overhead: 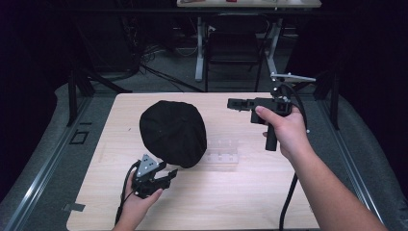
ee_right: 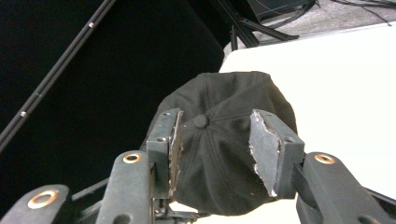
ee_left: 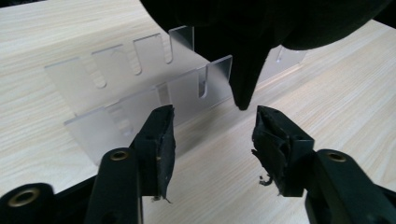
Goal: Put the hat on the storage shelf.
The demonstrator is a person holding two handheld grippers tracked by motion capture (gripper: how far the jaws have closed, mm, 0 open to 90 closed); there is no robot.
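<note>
A black cap [overhead: 173, 132] is seen resting crown-up on the light wooden worktop [overhead: 240, 192], partly covering a clear slotted acrylic rack [overhead: 222, 154] that lies just beside it on the worktop.

The left claw [overhead: 168, 177] is held low over the near part of the worktop by the left hand [overhead: 139, 204], which enters from the bottom edge with the wrist bent slightly upward; the claw is pointed forward and to the right, toward the near edge of the cap. In the left gripper view its jaws are seen spread apart with nothing between them, a hanging point of the cap's fabric [ee_left: 243, 88] lying just beyond the gap and the rack [ee_left: 140, 93] behind it.

The right claw [overhead: 232, 102] is raised above the far right part of the worktop, gripped pistol-fashion by the right hand [overhead: 284, 130], the forearm stretched diagonally from the lower right. It is aimed leftward at the cap [ee_right: 224, 154], well apart from it. Its jaws are likewise parted and empty.
</note>
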